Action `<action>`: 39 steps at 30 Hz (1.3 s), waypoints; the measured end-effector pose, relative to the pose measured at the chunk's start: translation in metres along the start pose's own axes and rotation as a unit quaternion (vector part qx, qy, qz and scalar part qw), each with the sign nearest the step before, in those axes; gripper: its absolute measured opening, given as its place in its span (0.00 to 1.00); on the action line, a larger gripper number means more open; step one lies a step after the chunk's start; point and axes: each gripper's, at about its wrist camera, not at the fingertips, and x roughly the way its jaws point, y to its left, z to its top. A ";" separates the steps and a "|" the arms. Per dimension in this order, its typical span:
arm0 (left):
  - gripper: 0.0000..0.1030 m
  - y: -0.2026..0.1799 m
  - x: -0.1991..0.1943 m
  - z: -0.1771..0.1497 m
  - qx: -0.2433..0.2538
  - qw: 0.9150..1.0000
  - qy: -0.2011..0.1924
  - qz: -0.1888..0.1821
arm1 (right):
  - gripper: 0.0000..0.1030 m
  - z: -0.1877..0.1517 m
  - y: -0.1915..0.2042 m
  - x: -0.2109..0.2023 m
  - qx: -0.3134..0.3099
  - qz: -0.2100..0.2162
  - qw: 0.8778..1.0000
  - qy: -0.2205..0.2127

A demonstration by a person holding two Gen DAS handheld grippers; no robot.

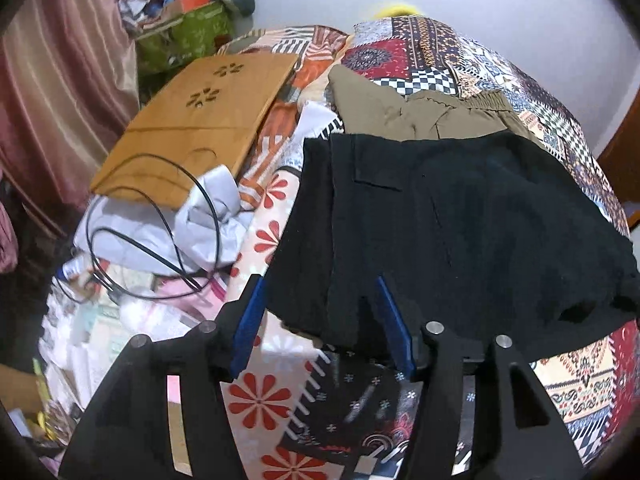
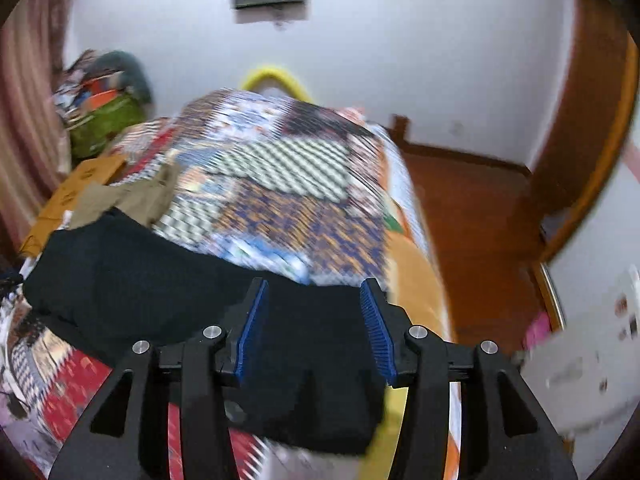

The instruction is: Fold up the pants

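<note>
Black pants (image 1: 460, 224) lie on a patterned bedspread (image 1: 460, 64); they also show in the right wrist view (image 2: 132, 276). My left gripper (image 1: 320, 292) is open, its blue pads on either side of the pants' near left edge. My right gripper (image 2: 314, 292) is open too, with the pants' right end lying between its blue pads. The right wrist view is blurred by motion. Neither gripper is closed on the cloth.
Olive-brown pants (image 1: 400, 108) lie just beyond the black ones. A wooden lap tray (image 1: 200, 120), a black cable (image 1: 160, 220) and crumpled white cloth (image 1: 208, 220) sit at the left. The bed's right edge drops to a wooden floor (image 2: 472, 216).
</note>
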 end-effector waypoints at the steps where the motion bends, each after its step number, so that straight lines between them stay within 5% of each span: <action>1: 0.55 0.000 0.003 -0.001 -0.002 1.000 0.004 0.001 | 0.44 -0.010 -0.010 -0.002 0.013 -0.006 1.000 0.008; 8: 0.55 -0.006 0.031 -0.003 -0.001 0.999 0.039 0.007 | 0.45 -0.061 -0.035 0.034 0.069 -0.014 0.995 0.068; 25: 0.55 -0.014 0.052 -0.006 -0.014 0.997 0.058 0.046 | 0.43 -0.046 -0.085 0.144 0.128 0.009 0.985 0.113; 31: 0.56 -0.016 0.055 -0.004 -0.017 0.997 0.059 0.051 | 0.19 -0.055 -0.079 0.138 0.132 0.032 0.987 0.085; 35: 0.54 -0.017 0.055 -0.004 -0.016 0.997 0.055 0.054 | 0.14 -0.053 -0.073 0.124 0.111 0.010 0.992 0.066; 39: 0.40 -0.022 0.051 -0.004 -0.005 0.996 0.039 0.078 | 0.14 -0.043 -0.071 0.105 0.100 -0.007 0.994 0.037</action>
